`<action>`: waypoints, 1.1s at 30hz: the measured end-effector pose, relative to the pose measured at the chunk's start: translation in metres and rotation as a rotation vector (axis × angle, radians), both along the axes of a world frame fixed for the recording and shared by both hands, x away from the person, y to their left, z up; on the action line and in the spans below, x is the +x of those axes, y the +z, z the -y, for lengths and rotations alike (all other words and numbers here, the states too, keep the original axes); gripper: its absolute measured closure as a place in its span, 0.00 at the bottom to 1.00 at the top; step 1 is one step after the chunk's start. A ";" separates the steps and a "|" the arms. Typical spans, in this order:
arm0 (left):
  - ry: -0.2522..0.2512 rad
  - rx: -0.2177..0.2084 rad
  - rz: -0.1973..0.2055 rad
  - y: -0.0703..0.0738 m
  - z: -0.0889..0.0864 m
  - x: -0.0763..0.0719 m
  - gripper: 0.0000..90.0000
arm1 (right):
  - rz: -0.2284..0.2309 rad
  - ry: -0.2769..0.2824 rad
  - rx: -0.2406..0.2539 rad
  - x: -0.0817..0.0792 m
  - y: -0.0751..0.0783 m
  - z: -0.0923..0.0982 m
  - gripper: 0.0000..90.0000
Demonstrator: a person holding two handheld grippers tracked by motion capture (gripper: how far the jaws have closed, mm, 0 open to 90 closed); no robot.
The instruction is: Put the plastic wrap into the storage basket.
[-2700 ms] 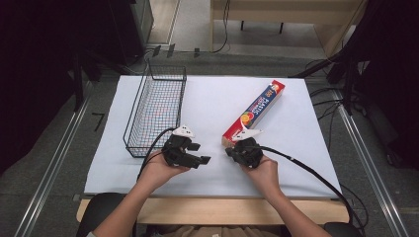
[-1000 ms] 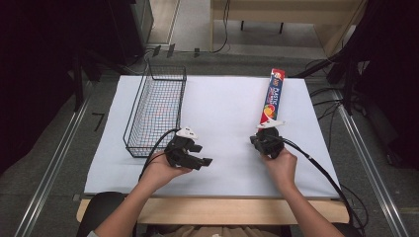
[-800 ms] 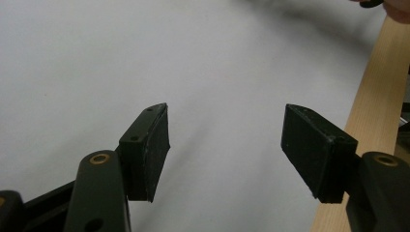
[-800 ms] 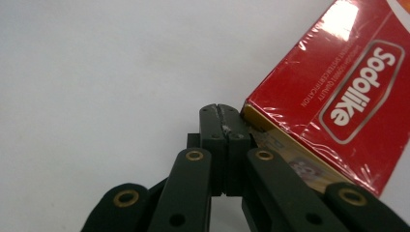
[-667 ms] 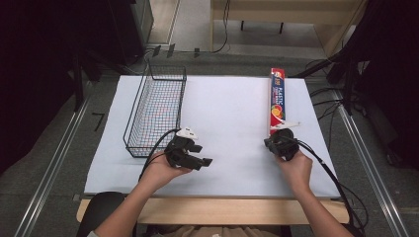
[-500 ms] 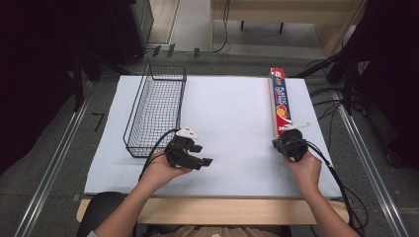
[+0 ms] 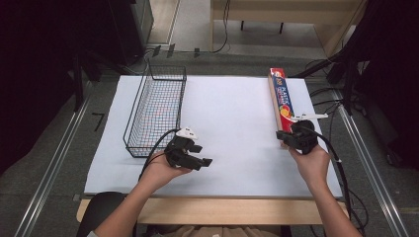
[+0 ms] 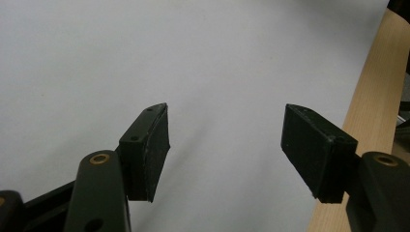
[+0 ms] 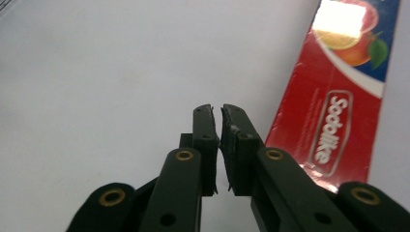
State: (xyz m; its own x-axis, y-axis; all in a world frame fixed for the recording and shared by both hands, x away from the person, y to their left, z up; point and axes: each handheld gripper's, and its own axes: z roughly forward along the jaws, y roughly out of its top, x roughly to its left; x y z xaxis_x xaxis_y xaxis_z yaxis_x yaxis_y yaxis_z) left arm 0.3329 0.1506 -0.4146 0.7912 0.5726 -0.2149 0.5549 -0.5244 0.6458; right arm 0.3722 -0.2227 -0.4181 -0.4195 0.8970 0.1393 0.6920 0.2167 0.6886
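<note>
A long red foil box (image 7: 280, 96) lies lengthwise along the right side of the white table cover, its near end touching or just short of my right gripper (image 7: 282, 135). In the right gripper view the box (image 9: 338, 111) sits just right of the jaws. My right gripper (image 9: 221, 110) is all but shut; its jaws have just been opening by a sliver, with nothing between them. My left gripper (image 7: 201, 155) hovers over the cover near the front, right of the basket. In its own view my left gripper (image 8: 225, 130) stands open and holds nothing.
A black wire basket (image 7: 167, 78) stands at the left of the white cover (image 7: 227, 113). A wooden table edge (image 7: 207, 211) runs along the front. Cables trail from both grippers. Metal rails and dark equipment flank the table.
The right hand moved to the right, and the box swung from slanted to lying straight along the right edge. The left hand stayed still.
</note>
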 end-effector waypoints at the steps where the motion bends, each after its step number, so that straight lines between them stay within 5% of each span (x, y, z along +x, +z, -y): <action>1: 0.000 0.000 0.000 0.000 0.000 0.000 0.39 | 0.004 -0.002 -0.001 0.003 0.002 0.001 0.89; 5: -0.001 0.008 -0.003 -0.001 0.001 0.000 0.39 | 0.019 -0.024 0.007 0.016 0.008 0.006 0.76; 6: -0.001 0.008 -0.002 -0.001 0.001 0.000 0.39 | -0.007 -0.029 0.025 0.027 0.010 0.008 0.70; 19: -0.005 0.007 0.004 -0.001 -0.003 -0.003 0.39 | 0.006 -0.081 -0.011 0.076 0.020 0.011 0.56; 33: 0.011 0.023 -0.005 -0.006 -0.007 -0.008 0.39 | -0.037 -0.195 -0.041 0.120 -0.006 0.022 0.34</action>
